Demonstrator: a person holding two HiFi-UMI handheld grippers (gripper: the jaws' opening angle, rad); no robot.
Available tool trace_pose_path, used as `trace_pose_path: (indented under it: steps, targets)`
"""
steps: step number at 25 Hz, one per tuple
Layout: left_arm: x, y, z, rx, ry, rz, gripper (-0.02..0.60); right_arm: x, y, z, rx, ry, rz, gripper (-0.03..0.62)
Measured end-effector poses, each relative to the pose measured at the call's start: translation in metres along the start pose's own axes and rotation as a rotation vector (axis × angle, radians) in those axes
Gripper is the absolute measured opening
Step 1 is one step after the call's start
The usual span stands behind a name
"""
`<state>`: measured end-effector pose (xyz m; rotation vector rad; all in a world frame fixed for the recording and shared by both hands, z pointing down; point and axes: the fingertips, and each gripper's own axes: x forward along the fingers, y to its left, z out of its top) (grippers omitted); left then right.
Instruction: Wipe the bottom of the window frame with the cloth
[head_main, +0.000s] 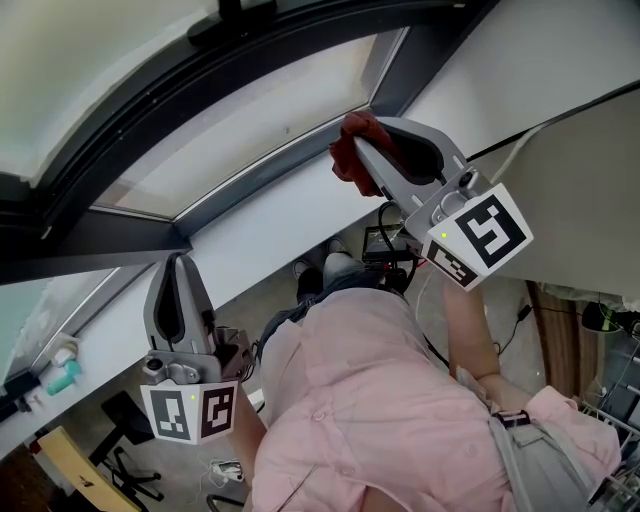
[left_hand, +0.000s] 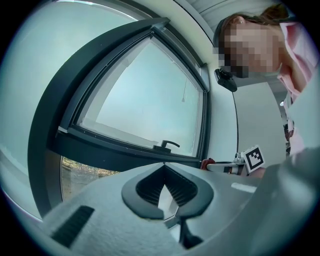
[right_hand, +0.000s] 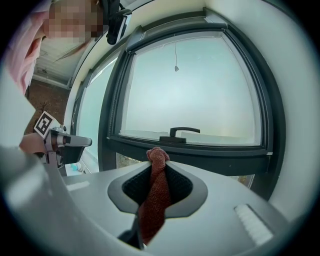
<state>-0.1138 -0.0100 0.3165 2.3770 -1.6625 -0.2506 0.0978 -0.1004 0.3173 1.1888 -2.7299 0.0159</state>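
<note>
A red cloth (head_main: 352, 152) is bunched in my right gripper (head_main: 358, 140), which is shut on it. It hangs by the right end of the grey bottom strip (head_main: 262, 168) of the window frame; contact cannot be told. In the right gripper view the cloth (right_hand: 156, 190) runs between the shut jaws, below the dark rail (right_hand: 210, 156) with its handle (right_hand: 181, 132). My left gripper (head_main: 178, 262) is low at the left, over the white sill (head_main: 250, 228), shut and empty. The left gripper view shows the red cloth (left_hand: 207, 163) far off at the frame's corner.
A teal bottle (head_main: 66, 375) lies at the sill's left end. The dark arched sash (head_main: 150, 110) curves above the lower pane (head_main: 250, 115). A white wall (head_main: 520, 60) closes the right side. Cables and clutter lie on the floor (head_main: 130, 430) beneath the sill.
</note>
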Motion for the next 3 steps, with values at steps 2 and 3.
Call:
trace_pose_path:
  steps: [2, 3]
  targets:
    - [-0.0013, -0.0005, 0.0007, -0.001, -0.002, -0.003, 0.0, -0.0011, 0.0015, -0.0002, -0.005, 0.006, -0.002, 0.064]
    - [-0.0019, -0.0008, 0.0012, -0.002, -0.003, -0.005, 0.0, -0.0017, 0.0021, -0.0002, -0.008, 0.009, -0.004, 0.064]
